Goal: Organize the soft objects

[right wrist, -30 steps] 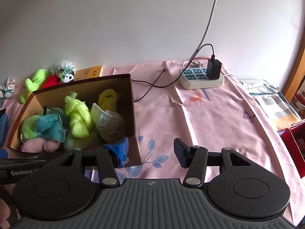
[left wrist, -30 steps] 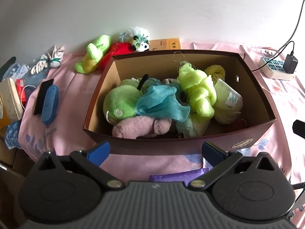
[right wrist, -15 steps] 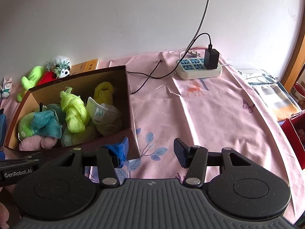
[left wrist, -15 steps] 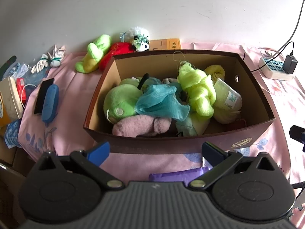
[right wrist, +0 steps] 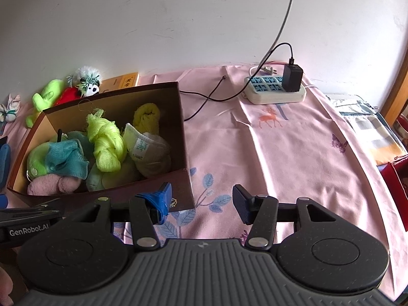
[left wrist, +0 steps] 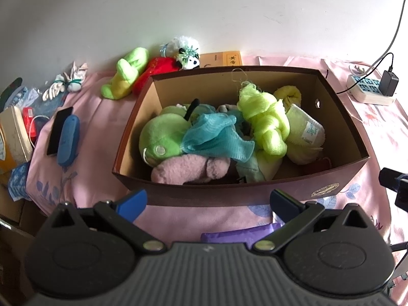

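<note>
The left gripper (left wrist: pixel 207 200) has its fingers spread wide with nothing between them, hovering just in front of the near wall of the brown cardboard box (left wrist: pixel 229 193). Below it, at the near edge of the pink cloth (left wrist: pixel 84 117), lies a purple pouch (left wrist: pixel 237 234), partly hidden by the gripper body.

The right gripper (right wrist: pixel 201 201) is also spread apart and empty, above the cloth just beside the box's near right corner (right wrist: pixel 185 186).

Inside the box the soft things lie heaped together: a green plush (left wrist: pixel 163 137) at the left, a teal mesh cloth (left wrist: pixel 216 137) draped over it, a pink fuzzy piece (left wrist: pixel 188 169) against the near wall, a knotted lime mesh cloth (left wrist: pixel 265 119) in the middle, a pale rolled towel with a label (left wrist: pixel 306 132) at the right and a yellow rolled towel (left wrist: pixel 288 94) toward the far right corner.

Outside the box, along the far edge of the cloth by the wall, rest a lime plush (left wrist: pixel 127 72), a red plush (left wrist: pixel 158 67) touching it, and a small panda toy (left wrist: pixel 186 56) next to a tan booklet (left wrist: pixel 221 58). A knotted white cloth (left wrist: pixel 68 81) sits near the far left corner. At the left edge lie a black phone (left wrist: pixel 57 130) and a blue case (left wrist: pixel 68 140) side by side. A white power strip (right wrist: pixel 275 90) with a black charger (right wrist: pixel 292 77) plugged in sits near the far right edge.
</note>
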Demonstrator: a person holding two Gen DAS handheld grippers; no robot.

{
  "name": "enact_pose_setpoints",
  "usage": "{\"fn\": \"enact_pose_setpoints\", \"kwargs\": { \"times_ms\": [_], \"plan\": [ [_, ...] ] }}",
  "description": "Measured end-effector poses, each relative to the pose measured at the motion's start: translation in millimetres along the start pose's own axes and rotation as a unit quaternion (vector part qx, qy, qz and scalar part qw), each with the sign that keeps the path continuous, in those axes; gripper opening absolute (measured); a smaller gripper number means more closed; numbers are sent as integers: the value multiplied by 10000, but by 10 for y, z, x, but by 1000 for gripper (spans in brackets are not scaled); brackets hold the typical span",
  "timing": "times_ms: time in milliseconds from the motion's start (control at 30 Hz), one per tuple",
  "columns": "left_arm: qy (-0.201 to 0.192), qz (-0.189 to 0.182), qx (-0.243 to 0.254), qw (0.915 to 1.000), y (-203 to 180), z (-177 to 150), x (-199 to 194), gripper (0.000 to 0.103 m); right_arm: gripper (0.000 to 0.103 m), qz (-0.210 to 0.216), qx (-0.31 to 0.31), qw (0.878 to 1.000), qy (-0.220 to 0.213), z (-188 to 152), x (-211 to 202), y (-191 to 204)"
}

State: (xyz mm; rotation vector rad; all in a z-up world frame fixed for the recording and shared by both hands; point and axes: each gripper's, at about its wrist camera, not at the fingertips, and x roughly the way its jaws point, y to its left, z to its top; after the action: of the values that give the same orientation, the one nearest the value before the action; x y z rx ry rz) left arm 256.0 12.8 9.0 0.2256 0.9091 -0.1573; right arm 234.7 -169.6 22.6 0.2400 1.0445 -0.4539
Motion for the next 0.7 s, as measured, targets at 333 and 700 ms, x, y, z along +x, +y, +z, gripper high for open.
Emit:
{"fn": "enact_pose_setpoints", "kwargs": {
  "times_ms": [333, 700],
  "plan": [
    [-21, 88, -57, 9999, 74, 16, 24, 103, 38, 132, -259, 9996, -49, 31, 7, 144],
    [-19, 85, -173, 9998, 139, 8, 40, 103, 38, 203, -317, 9993, -62, 32, 2, 190]
  ]
}}
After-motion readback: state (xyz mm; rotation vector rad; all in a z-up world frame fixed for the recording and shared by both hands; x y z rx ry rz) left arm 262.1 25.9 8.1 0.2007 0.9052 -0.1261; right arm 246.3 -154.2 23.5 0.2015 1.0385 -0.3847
